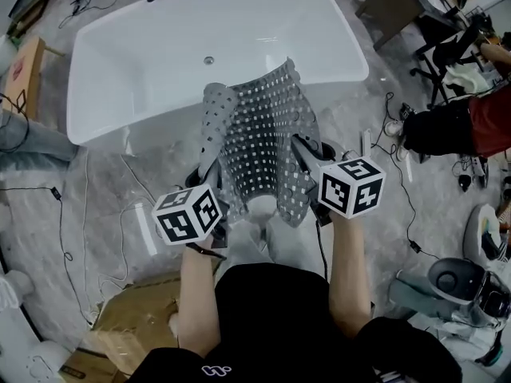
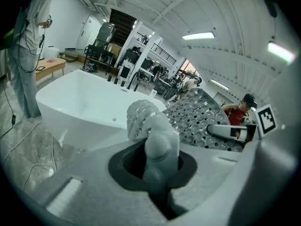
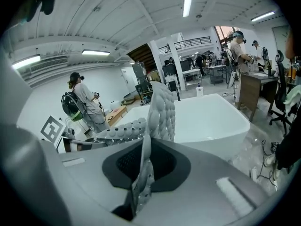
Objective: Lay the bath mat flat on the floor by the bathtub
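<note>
Bath mat (image 1: 263, 130) lengthwise toward bathtub (image 1: 152, 62)

Hand-held gripper (image 3: 142, 174) clamps bath mat (image 3: 162, 111), apparently near bathtub (image 3: 209, 119).

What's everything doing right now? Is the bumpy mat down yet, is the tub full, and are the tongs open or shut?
bath mat: held up off the floor, curled over on one side, not laid flat yet
bathtub: empty, no water in it
left tongs: shut on the bath mat's edge
right tongs: shut on the bath mat's edge
</note>
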